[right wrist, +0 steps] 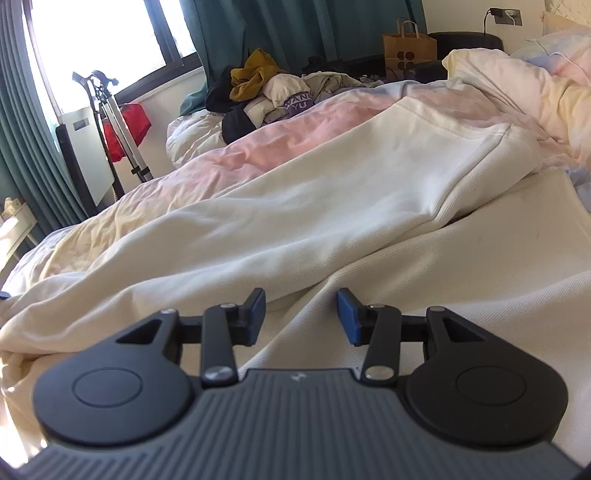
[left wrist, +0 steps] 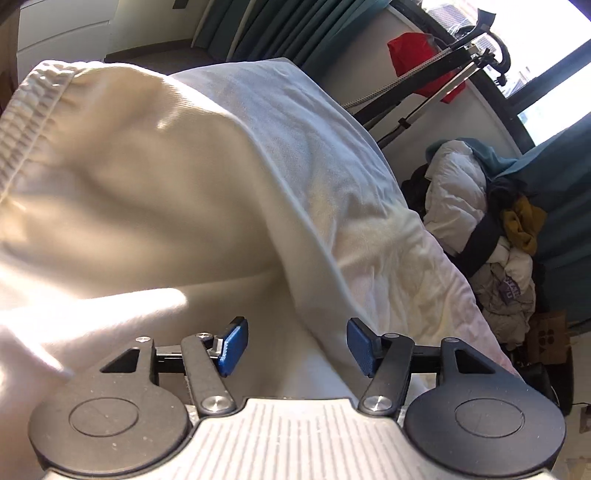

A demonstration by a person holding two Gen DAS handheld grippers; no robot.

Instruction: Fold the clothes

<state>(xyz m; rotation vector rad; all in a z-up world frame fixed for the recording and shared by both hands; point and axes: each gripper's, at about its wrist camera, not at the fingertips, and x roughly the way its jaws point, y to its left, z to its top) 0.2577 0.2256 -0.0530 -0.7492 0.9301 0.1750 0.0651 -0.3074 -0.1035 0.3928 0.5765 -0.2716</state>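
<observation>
Blue pads [left wrist: 233,345] of the left gripper [left wrist: 295,345] stand apart above the cream trousers [left wrist: 155,192], pressing on nothing, with a fold of cloth below the gap. Its ribbed waistband [left wrist: 33,107] lies toward the bed's [left wrist: 406,266] far left. Over the same garment's legs, the right gripper [right wrist: 301,315] also hangs open and empty. A heap of clothes [right wrist: 266,92] sits at the bed's far edge.

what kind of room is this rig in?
Most likely a bedroom. A bed with a pastel duvet fills both views, unsorted laundry is heaped at its far side, and teal curtains hang by a window. Cream trousers lie spread on the bed.
</observation>
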